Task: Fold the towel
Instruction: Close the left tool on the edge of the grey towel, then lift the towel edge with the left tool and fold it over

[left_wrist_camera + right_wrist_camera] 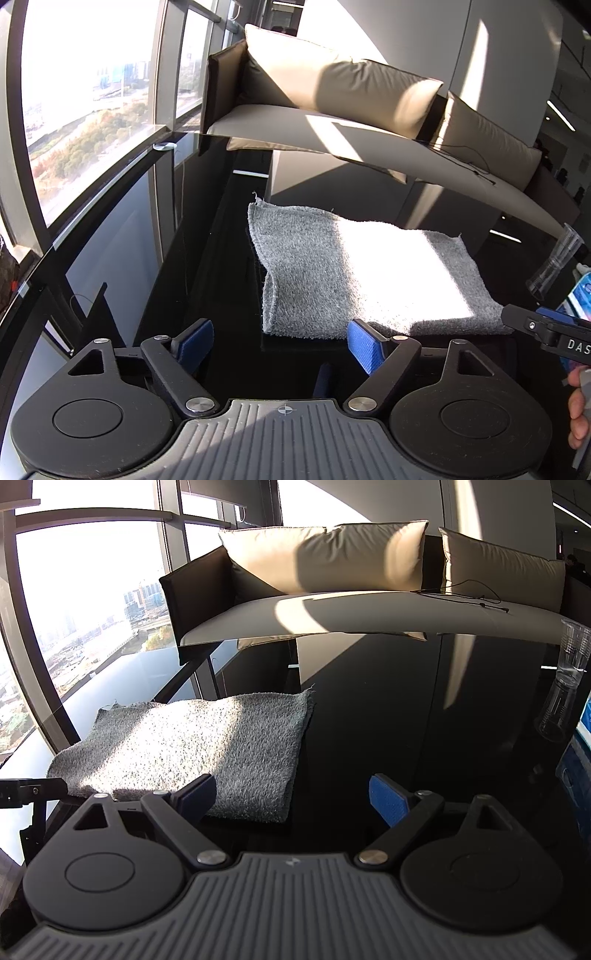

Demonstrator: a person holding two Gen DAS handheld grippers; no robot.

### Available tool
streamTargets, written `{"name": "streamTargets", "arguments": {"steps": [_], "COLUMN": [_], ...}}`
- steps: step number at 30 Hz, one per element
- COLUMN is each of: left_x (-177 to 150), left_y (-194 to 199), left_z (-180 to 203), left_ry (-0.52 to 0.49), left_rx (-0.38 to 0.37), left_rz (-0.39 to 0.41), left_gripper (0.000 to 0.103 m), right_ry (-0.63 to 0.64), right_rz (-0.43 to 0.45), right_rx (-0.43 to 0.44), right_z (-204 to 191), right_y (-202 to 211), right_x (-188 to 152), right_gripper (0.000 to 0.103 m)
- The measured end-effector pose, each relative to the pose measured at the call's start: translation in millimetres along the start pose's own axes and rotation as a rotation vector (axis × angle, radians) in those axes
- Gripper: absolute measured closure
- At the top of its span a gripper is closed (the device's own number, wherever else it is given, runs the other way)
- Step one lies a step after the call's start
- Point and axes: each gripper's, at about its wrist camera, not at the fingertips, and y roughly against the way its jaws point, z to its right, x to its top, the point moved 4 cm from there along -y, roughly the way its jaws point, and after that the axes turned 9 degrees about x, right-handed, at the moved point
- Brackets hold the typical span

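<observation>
A grey terry towel [354, 273] lies folded in layers on the glossy black table [207, 280], partly in bright sun. My left gripper [280, 345] is open and empty, just short of the towel's near edge. My right gripper [293, 799] is open and empty, with its left finger over the towel's [192, 746] near right corner and its right finger over bare table [406, 720]. The tip of the right gripper shows at the right edge of the left wrist view [546, 328]. The left gripper's tip shows at the left edge of the right wrist view [33, 790].
A clear plastic cup [570, 657] stands on the table at the far right, also seen in the left wrist view [557, 258]. A blue and white package [580, 299] lies beside it. A beige sofa with cushions [332, 561] stands behind the table. Large windows [85, 92] are on the left.
</observation>
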Motion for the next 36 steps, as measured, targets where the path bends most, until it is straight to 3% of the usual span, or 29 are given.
{"name": "streamTargets", "arguments": {"steps": [7, 11, 17, 19, 25, 36], "left_x": [4, 5, 5, 5, 5, 4], "left_y": [-3, -3, -6, -7, -11, -10], "left_z": [-1, -5, 1, 3, 2, 6], "left_ry": [0.036, 0.077, 0.061, 0.056, 0.066, 0.052], "left_rx": [-0.029, -0.055, -0.061, -0.060, -0.055, -0.046], "left_rz": [-0.003, -0.016, -0.015, -0.016, -0.018, -0.010], "left_gripper": [0.053, 0.055, 0.066, 0.077, 0.091, 0.097], "right_ry": [0.003, 0.003, 0.006, 0.004, -0.001, -0.003], "right_rz": [-0.003, -0.005, -0.007, -0.009, -0.008, -0.007], "right_rx": [0.001, -0.001, -0.004, -0.006, -0.012, -0.029], "right_z": [-1, -1, -1, -1, -2, -2], "right_y": [-1, -1, -1, -2, -3, -3], "right_x": [0, 0, 0, 0, 0, 0], "right_gripper": [0.011, 0.011, 0.011, 0.011, 0.011, 0.011]}}
